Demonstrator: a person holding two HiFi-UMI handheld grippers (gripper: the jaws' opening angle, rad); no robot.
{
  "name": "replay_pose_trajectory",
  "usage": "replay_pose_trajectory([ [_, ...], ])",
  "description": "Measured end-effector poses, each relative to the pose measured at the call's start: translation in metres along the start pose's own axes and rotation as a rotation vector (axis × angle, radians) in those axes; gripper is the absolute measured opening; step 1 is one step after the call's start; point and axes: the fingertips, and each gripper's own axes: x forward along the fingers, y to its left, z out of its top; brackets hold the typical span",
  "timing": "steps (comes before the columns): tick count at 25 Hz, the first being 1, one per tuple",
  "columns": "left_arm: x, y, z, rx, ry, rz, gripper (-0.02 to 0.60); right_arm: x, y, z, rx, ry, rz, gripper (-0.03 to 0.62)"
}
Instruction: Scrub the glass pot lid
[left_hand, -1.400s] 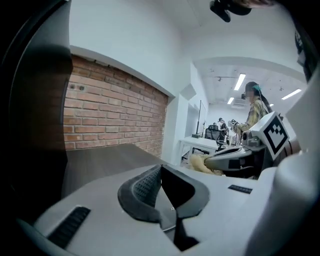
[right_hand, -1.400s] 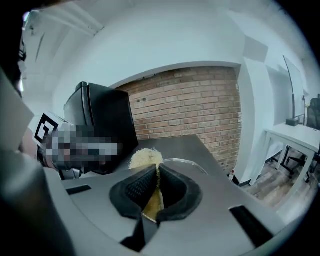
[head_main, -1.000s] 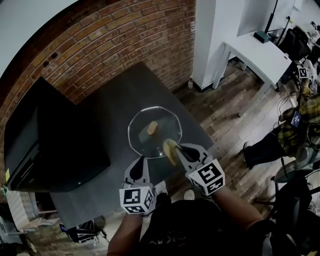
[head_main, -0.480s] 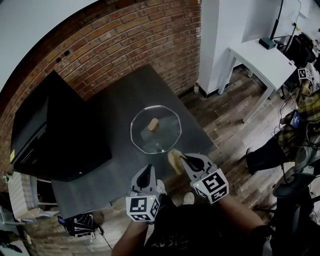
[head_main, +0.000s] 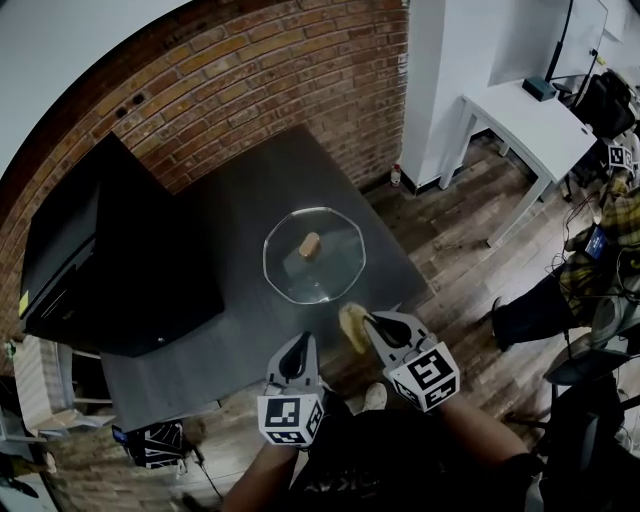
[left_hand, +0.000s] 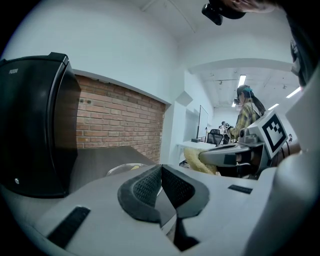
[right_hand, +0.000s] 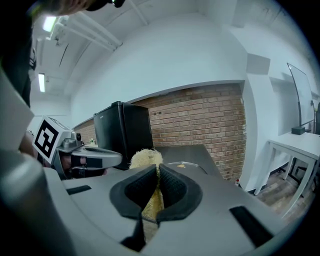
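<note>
The glass pot lid (head_main: 314, 254) lies flat on the dark grey table (head_main: 230, 230), its small tan knob (head_main: 309, 244) in the middle. My right gripper (head_main: 368, 322) is shut on a yellow fibrous scrubber (head_main: 351, 327), held off the table's near edge and apart from the lid; the scrubber (right_hand: 148, 165) sticks up between its jaws. My left gripper (head_main: 300, 350) is shut with nothing in it, also back from the table's near edge. In the left gripper view the lid's rim (left_hand: 121, 169) shows just over the jaws.
A black box-like appliance (head_main: 110, 270) fills the table's left side. A brick wall (head_main: 250, 80) runs behind. A white desk (head_main: 525, 115) stands at the right, with a seated person (head_main: 590, 260) and chairs beyond on the wooden floor.
Both grippers have drawn back toward me. The scrubber, over the lid's near rim a second ago, is now off the lid past the table edge. The lid stays put.
</note>
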Motion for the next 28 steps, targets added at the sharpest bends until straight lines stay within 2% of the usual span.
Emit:
replay_pose_trajectory([
  [28, -0.011, 0.009, -0.001, 0.015, 0.007, 0.035, 0.032, 0.008, 0.016, -0.001, -0.006, 0.003, 0.062, 0.025],
])
